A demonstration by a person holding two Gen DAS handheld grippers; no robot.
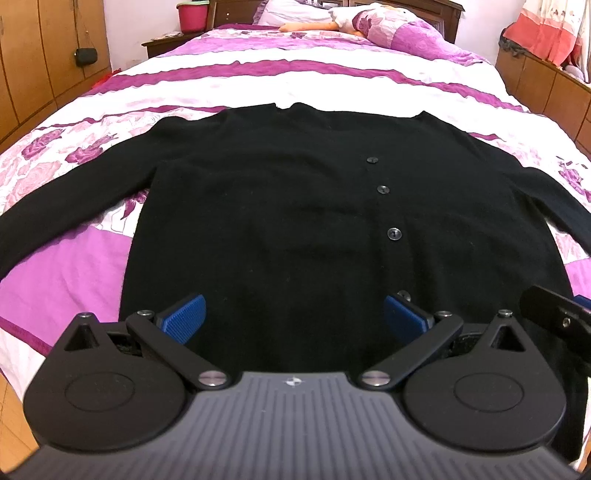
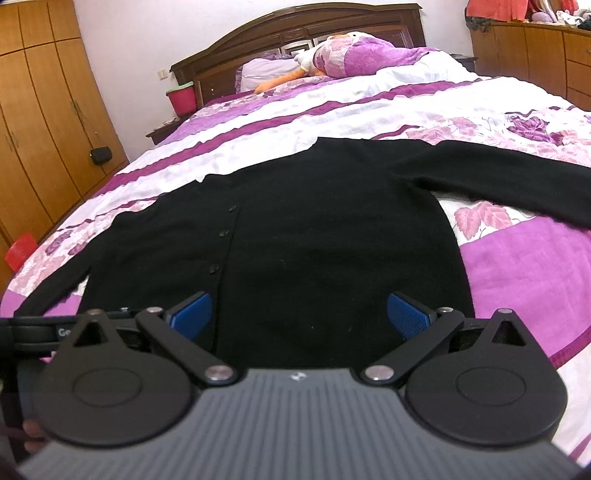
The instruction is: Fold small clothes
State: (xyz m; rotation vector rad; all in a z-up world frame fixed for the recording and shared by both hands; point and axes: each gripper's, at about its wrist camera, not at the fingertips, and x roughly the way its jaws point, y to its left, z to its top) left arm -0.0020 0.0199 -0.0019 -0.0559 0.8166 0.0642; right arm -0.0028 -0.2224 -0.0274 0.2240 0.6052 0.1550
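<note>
A black buttoned cardigan (image 1: 295, 206) lies flat on the bed, front up, collar toward the headboard and both sleeves spread out to the sides. It also shows in the right wrist view (image 2: 314, 236). My left gripper (image 1: 294, 319) is open and empty, hovering over the hem on the cardigan's left half. My right gripper (image 2: 300, 315) is open and empty over the hem on the right half. Part of the right gripper (image 1: 554, 314) shows at the right edge of the left wrist view.
The bed has a pink, purple and white floral cover (image 1: 258, 77). A pillow and a soft toy (image 2: 343, 55) lie by the wooden headboard (image 2: 295, 26). A pink bucket (image 1: 192, 16) stands on a nightstand. Wooden wardrobes (image 2: 40, 110) line the left wall.
</note>
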